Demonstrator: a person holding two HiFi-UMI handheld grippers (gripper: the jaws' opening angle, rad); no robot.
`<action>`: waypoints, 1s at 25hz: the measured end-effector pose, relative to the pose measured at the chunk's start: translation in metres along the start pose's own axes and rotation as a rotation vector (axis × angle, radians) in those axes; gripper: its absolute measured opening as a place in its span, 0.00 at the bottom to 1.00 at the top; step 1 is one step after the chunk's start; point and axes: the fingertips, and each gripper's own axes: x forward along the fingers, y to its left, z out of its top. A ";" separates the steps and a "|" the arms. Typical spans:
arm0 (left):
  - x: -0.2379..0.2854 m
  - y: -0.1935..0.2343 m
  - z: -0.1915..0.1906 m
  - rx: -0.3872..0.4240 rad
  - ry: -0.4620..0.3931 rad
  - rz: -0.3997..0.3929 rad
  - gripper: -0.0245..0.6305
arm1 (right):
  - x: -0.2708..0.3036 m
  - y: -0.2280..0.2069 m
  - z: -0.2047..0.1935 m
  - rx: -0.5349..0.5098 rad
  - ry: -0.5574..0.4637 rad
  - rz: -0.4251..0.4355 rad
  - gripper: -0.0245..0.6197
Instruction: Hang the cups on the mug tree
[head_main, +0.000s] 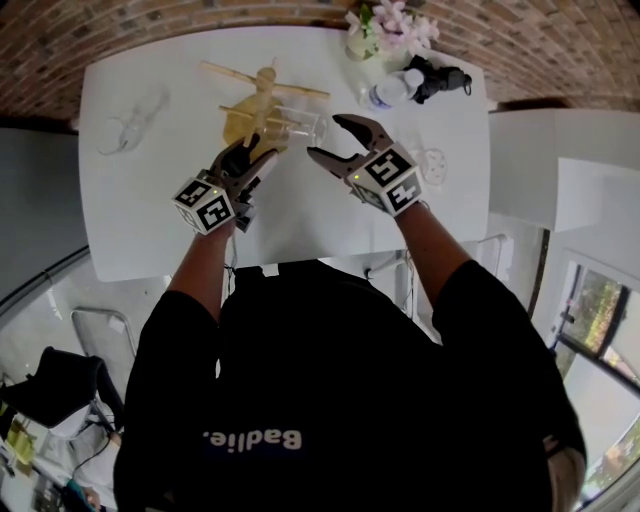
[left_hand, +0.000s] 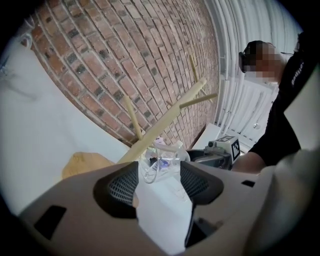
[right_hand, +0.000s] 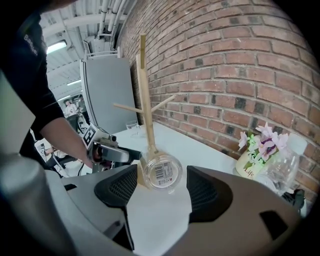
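Well left of the left tongs (left_hand: 160, 175), a spare clear glass cup (head_main: 130, 125) lies on the smooth white counter (head_main: 120, 220). The left tongs are closed on a transparent held cup (right_hand: 161, 172), tipped on its side just before the mug tree (head_main: 262, 95), a pale wooden stem with slim round pegs. The right tongs (head_main: 328, 140) gape wide and grip nothing; the held cup's round stickered base faces them. Beyond them stand pink flowers (head_main: 392, 25).
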 end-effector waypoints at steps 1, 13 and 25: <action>-0.003 0.000 0.001 0.003 0.001 0.006 0.43 | -0.002 0.000 0.000 0.008 -0.019 -0.007 0.51; -0.059 -0.043 0.017 0.042 0.028 0.016 0.35 | -0.052 0.043 -0.001 0.135 -0.133 -0.042 0.51; -0.101 -0.167 0.075 0.152 0.023 -0.178 0.24 | -0.079 0.114 0.045 0.203 -0.288 -0.024 0.39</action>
